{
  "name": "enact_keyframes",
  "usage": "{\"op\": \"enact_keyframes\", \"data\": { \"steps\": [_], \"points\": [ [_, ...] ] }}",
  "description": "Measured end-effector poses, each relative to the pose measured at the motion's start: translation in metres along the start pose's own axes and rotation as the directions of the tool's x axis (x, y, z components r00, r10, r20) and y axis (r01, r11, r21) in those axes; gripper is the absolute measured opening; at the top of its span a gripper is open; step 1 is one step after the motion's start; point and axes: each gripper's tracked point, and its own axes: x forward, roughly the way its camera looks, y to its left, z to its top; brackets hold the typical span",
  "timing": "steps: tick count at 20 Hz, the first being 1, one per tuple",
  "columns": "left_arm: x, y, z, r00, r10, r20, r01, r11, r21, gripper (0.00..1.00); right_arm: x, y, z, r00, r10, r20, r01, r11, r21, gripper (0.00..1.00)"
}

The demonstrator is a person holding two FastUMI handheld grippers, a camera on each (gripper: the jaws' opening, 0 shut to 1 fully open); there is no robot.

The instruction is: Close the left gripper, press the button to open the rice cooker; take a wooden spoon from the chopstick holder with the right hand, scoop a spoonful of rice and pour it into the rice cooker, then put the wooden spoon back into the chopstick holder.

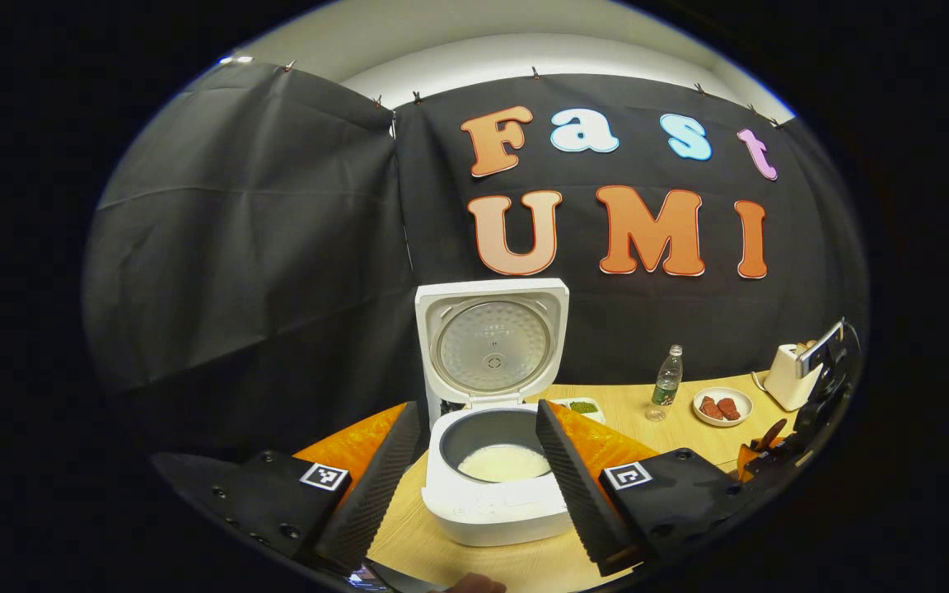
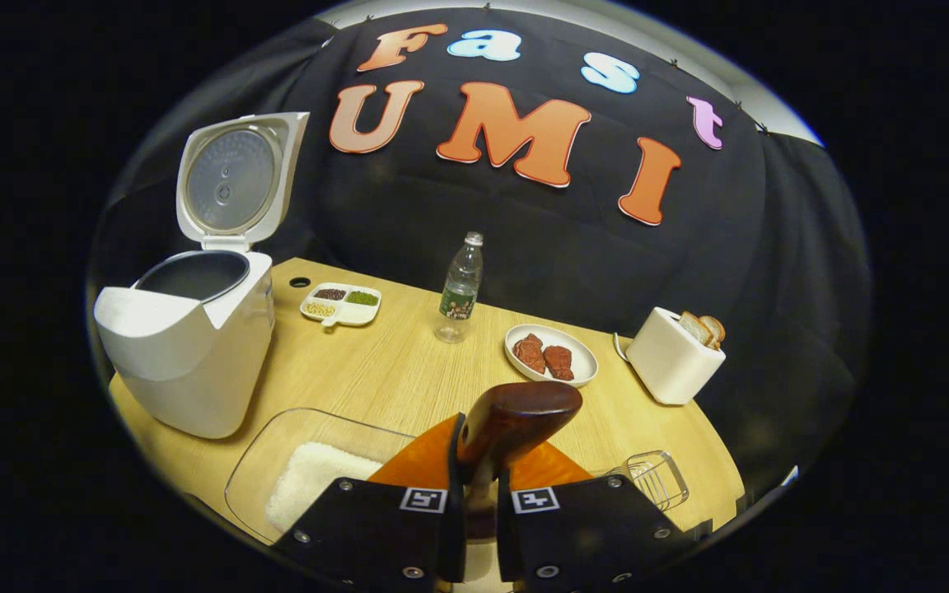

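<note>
The white rice cooker (image 1: 495,511) stands open right in front of my left gripper (image 1: 479,420), its lid (image 1: 491,342) upright and white rice (image 1: 503,463) in the grey pot. The left fingers are spread wide on either side of the pot, open and holding nothing. My right gripper (image 2: 479,473) is shut on the handle of the wooden spoon (image 2: 520,416), whose dark bowl sticks up above the fingers. Below left of it lies a clear glass dish of rice (image 2: 310,478). The wire chopstick holder (image 2: 652,478) sits just to the right. The rice cooker (image 2: 186,354) is at the far left.
On the wooden table (image 2: 409,371) stand a water bottle (image 2: 460,288), a plate of meat (image 2: 550,354), a white toaster with bread (image 2: 672,354) and a divided dish of grains (image 2: 341,303). The other gripper (image 1: 816,387) shows at the table's right edge.
</note>
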Motion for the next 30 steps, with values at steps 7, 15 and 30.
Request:
{"op": "enact_keyframes", "data": {
  "steps": [7, 15, 30],
  "points": [
    [0.007, 0.011, -0.011, 0.999, -0.028, -0.033, 0.028, 1.000, 0.014, 0.96, 0.002, 0.037, -0.014, 1.000, 0.025, -0.017, -0.024, 1.000, 0.016, 0.14],
    [0.013, 0.025, -0.018, 0.997, -0.060, -0.040, 0.060, 0.998, 0.014, 0.96, -0.009, 0.097, -0.005, 0.984, 0.167, -0.066, -0.152, 0.972, 0.180, 0.14],
    [0.021, 0.013, -0.011, 0.994, -0.108, -0.031, 0.109, 0.994, 0.029, 0.97, -0.002, 0.070, -0.014, 0.935, 0.317, -0.157, -0.152, 0.759, 0.633, 0.15]
  ]
}}
